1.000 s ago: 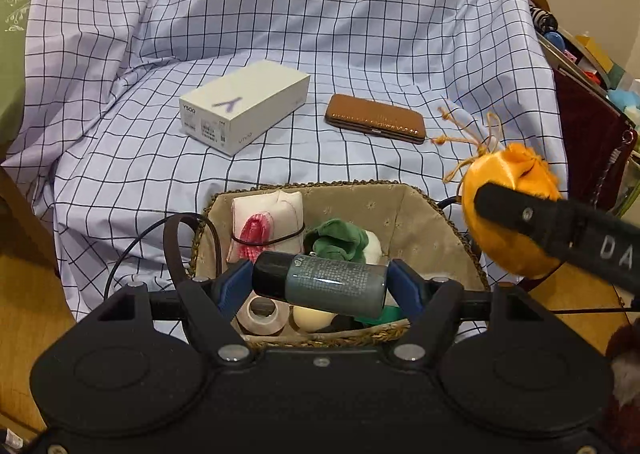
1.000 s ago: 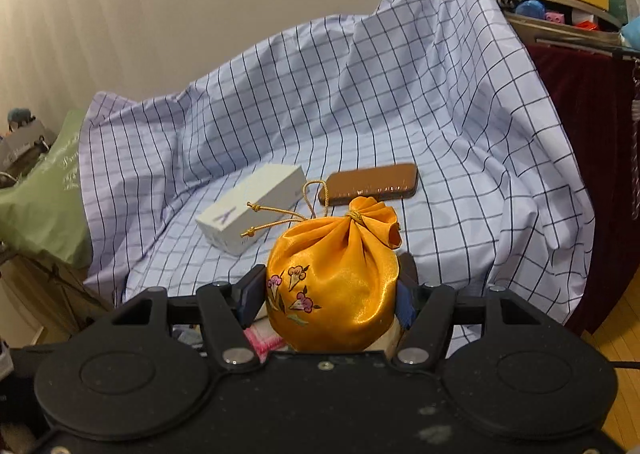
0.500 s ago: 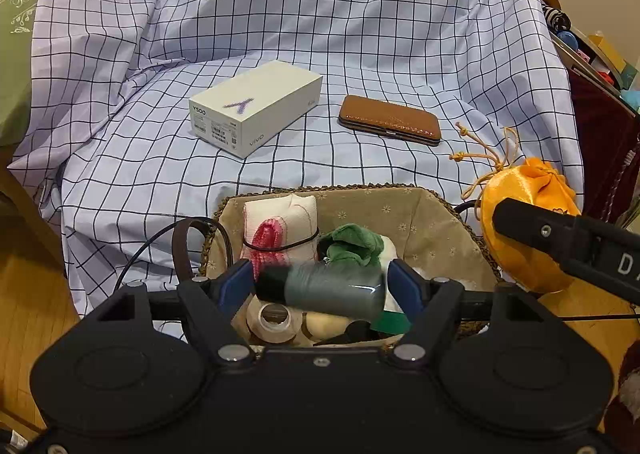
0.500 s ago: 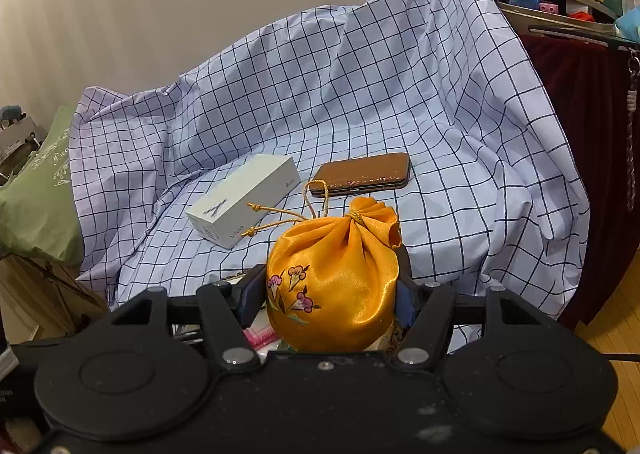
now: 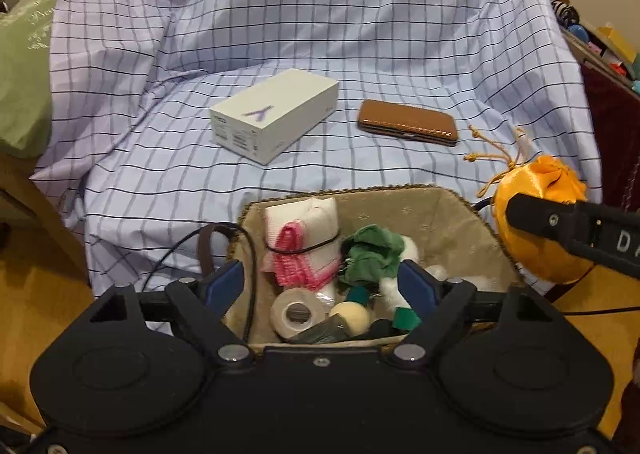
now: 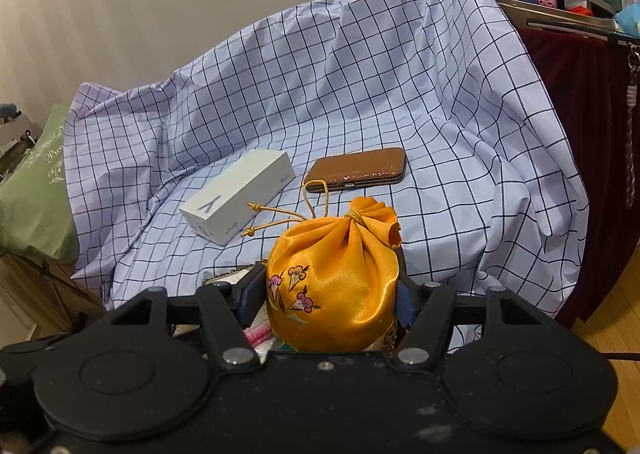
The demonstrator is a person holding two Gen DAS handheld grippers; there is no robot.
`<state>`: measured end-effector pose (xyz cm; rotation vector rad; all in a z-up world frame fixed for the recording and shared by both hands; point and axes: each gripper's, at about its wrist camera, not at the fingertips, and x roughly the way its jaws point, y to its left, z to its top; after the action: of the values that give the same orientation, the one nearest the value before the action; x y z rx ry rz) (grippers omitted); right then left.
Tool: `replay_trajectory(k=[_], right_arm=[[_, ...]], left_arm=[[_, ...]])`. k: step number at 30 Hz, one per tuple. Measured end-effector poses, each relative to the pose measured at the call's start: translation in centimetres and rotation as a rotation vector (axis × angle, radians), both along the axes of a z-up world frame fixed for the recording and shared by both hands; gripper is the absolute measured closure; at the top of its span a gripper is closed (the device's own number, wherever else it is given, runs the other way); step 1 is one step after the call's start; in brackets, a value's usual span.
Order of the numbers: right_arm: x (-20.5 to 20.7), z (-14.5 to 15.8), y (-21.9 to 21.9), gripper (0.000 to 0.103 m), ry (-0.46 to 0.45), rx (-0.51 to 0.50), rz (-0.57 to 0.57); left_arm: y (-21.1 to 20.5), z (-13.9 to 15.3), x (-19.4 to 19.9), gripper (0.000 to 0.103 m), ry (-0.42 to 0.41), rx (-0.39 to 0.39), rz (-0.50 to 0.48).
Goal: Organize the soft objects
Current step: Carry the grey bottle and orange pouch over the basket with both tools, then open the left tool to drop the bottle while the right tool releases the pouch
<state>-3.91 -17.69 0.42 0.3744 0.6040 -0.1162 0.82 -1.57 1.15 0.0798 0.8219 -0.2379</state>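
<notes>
two views — left gripper (image 5: 320, 286) opening empty over basket (image 5: 460, 202), right gripper (image 6: 326, 294) pinching orange pouch (image 6: 336, 286)

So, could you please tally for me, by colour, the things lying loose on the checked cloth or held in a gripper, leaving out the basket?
White: 1, the box.
Brown: 1, the wallet.
Orange: 1, the pouch in the right gripper.
Total: 3.
</notes>
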Motion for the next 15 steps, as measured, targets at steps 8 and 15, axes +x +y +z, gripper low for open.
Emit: replay_trajectory(k=[8,15], right_arm=[[2.6,-0.3,0.3,0.04,0.029,-0.044,0.02],[5.0,-0.7,0.7,0.039,0.086,-0.046,0.066]], left_arm=[[1.3,-0.1,0.3,0.014,0.007,0.012,0.085],[1.7,-0.3,0.4,0.01,0.018,0.014,0.107]])
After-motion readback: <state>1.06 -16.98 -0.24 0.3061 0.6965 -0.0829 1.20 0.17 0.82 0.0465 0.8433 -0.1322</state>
